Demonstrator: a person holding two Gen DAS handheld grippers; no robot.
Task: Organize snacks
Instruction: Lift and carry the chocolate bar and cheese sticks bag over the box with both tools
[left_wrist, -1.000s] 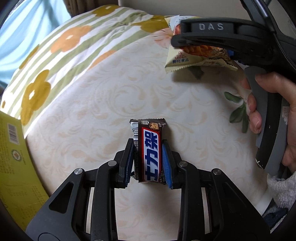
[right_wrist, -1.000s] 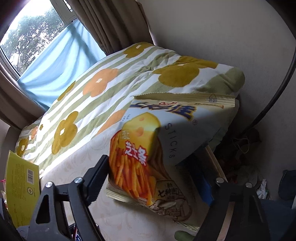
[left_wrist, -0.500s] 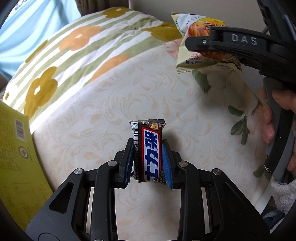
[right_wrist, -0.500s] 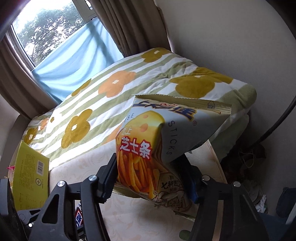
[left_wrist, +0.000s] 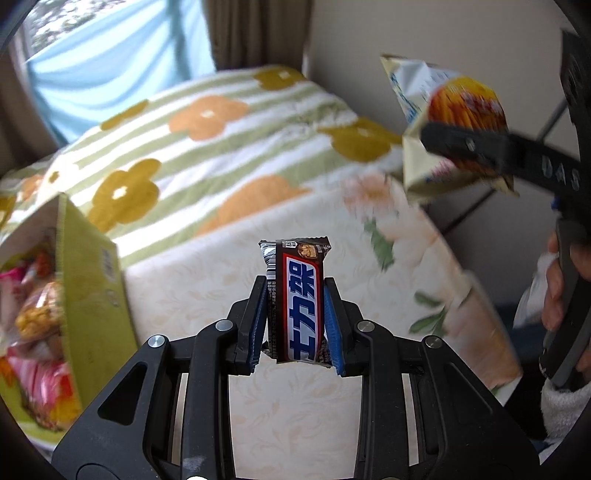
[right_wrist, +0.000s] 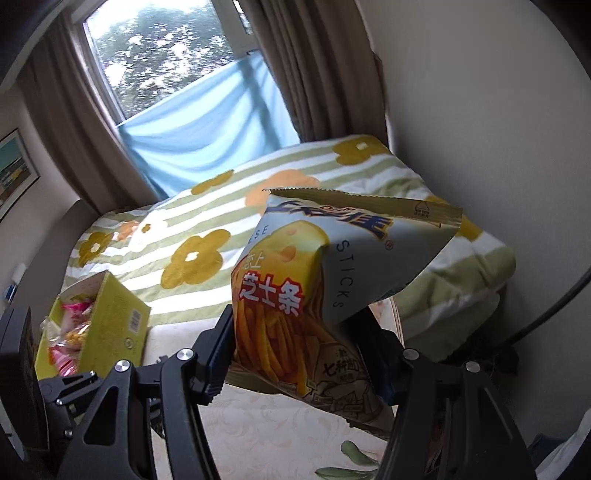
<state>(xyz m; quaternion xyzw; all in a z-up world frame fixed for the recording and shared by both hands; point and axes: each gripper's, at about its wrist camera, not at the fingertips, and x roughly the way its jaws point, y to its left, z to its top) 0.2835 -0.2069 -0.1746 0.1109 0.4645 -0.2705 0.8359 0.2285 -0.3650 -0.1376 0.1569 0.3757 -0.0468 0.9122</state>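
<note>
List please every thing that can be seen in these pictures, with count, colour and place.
chocolate bar: 1, brown with red and blue label, upright in the left gripper
cheese sticks bag: 1, pale with yellow-orange print, in the right gripper
box: 1, yellow-green, left on the bed, holding snack packets
blanket: 1, green-white stripes with flowers, behind
left gripper: 1, black, shut
right gripper: 1, black, shut
</note>
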